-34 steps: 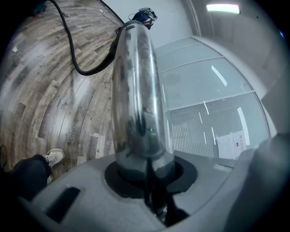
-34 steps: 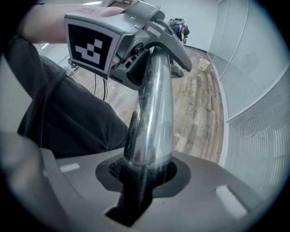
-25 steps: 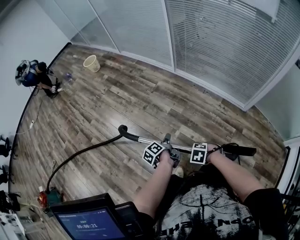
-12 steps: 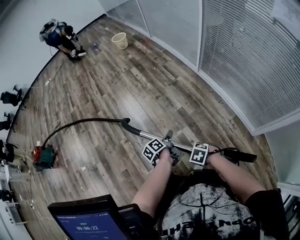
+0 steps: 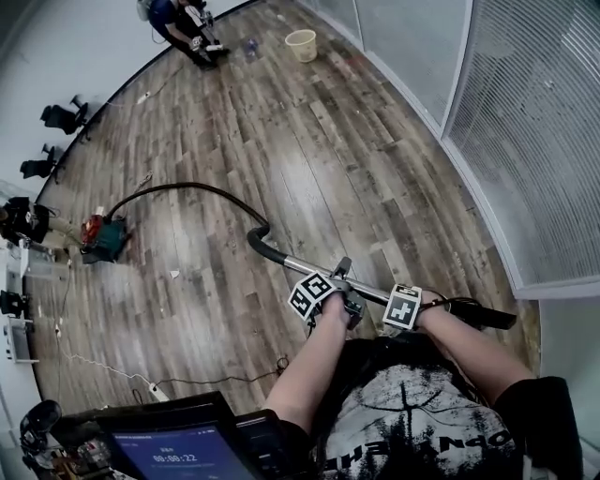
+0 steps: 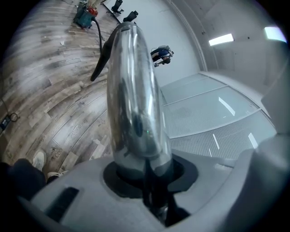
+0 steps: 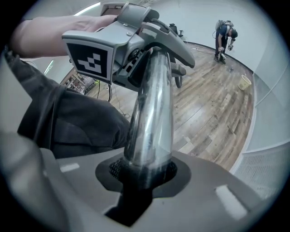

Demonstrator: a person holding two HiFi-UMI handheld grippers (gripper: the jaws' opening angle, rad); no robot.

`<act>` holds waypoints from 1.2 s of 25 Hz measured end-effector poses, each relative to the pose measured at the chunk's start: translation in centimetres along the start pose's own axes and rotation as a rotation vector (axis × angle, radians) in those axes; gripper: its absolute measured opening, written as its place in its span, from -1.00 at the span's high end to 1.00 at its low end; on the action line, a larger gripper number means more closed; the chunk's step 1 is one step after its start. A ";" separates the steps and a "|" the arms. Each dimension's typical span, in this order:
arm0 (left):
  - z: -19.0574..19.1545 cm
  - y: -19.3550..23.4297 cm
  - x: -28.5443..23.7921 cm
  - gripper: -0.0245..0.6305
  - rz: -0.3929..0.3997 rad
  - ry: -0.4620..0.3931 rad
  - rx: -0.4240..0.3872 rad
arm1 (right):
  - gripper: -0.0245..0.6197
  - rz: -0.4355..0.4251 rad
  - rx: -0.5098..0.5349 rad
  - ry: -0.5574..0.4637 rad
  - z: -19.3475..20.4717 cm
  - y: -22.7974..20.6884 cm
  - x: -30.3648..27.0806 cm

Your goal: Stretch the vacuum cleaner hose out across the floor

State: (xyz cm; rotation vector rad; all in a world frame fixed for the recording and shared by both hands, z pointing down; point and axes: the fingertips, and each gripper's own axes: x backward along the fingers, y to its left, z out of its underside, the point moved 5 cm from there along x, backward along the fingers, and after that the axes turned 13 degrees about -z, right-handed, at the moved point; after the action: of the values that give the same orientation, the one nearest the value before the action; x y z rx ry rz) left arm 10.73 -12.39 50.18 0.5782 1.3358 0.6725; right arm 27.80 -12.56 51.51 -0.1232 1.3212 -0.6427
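Note:
Both grippers clamp the vacuum cleaner's chrome wand (image 5: pixel 309 269) in front of my body. My left gripper (image 5: pixel 343 304) is shut on its middle, and my right gripper (image 5: pixel 429 306) is shut nearer the black handle (image 5: pixel 483 317). A black hose (image 5: pixel 187 188) arcs across the wood floor from the wand's tip to the teal and red vacuum body (image 5: pixel 103 235) at the left. In the left gripper view the wand (image 6: pixel 133 90) rises out of my left gripper (image 6: pixel 146 168) toward the hose (image 6: pixel 100 54). In the right gripper view the wand (image 7: pixel 152 113) runs from my right gripper (image 7: pixel 144 174) up to the left one.
Another person (image 5: pixel 180 17) crouches at the far end near a beige bucket (image 5: pixel 302 43). Glass walls with blinds (image 5: pixel 534 141) line the right side. Office chairs (image 5: pixel 56 117) stand at the left wall. A screen (image 5: pixel 178 452) is below me, and cords (image 5: pixel 127 375) lie on the floor.
The view has swung left and the wand has turned with it. The vacuum body now lies farther off at the left, and the hose forms a longer arc. Both grips are unchanged.

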 end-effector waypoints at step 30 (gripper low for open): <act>13.9 8.3 11.0 0.65 0.056 0.000 0.058 | 0.59 0.045 0.018 0.080 9.9 15.8 -5.2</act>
State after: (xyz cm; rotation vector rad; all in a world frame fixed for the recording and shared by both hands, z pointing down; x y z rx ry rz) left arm 24.73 1.34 50.78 0.6643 1.3468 0.6809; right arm 42.17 0.40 51.76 -0.0536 1.3912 -0.6259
